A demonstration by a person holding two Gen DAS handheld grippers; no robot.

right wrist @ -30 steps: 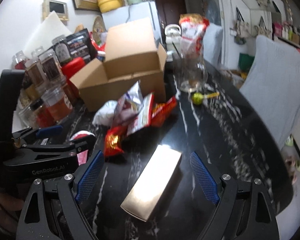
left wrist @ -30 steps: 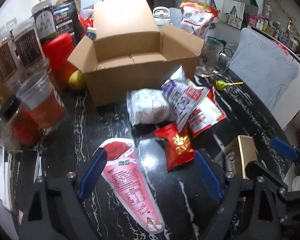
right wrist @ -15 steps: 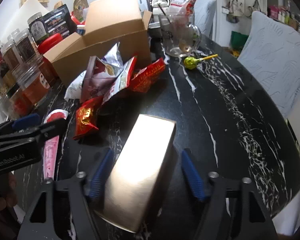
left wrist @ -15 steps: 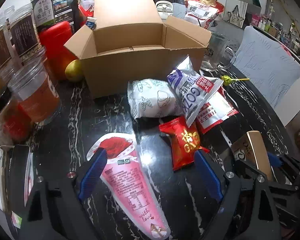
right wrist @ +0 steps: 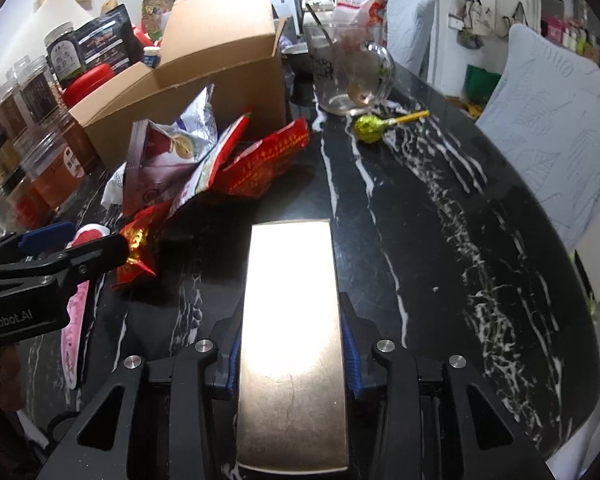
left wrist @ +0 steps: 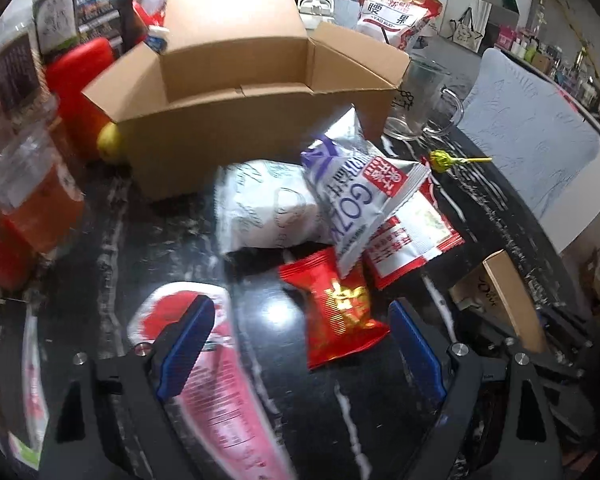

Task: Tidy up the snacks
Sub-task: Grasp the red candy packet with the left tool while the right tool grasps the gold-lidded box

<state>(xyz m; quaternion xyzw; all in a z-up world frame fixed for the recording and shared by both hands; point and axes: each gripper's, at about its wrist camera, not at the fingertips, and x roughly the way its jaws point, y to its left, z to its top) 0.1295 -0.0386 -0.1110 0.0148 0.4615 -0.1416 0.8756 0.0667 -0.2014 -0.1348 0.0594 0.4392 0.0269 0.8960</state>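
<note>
Gold box point(right wrist: 292, 344) is sitting between the right gripper point(right wrist: 290, 364) pads, long axis running straight out along the fingers, away from the camera. The jaws have just been closing and the blue pads are now pressing both long sides of the box near its close end, so that's a narrow hold on it. The box is still lying flat on the black marble table point(right wrist: 440, 240) as far as I can tell; whether it's lifting yet I can't say.

Landmark is the open cardboard carton point(right wrist: 204, 80). From the gold box it's lying ahead and to the left, with the snack pile between them: red packet point(left wrist: 336, 312), purple-and-white bag point(left wrist: 360, 196), white bag point(left wrist: 264, 208), red-and-white packet point(left wrist: 412, 240), all crowding just in front of the carton's near wall. My read: the coming move is turning on that offset, since the box is going to have to rise over the pile and swing left, and its long axis is pointing past the carton's right side, not at the opening.

Left gripper point(left wrist: 300, 348) is hanging wide open, holding nothing. Its left pad is sitting over the pink cone-shaped packet point(left wrist: 220, 392); the red packet is lying just inside its right pad. The left hand is nearer the carton and the pile; the right is nearer the table edge.

A green lollipop point(right wrist: 370, 126) and a glass mug point(right wrist: 348, 68) are standing to the right of the carton, well clear of both grippers.
</note>
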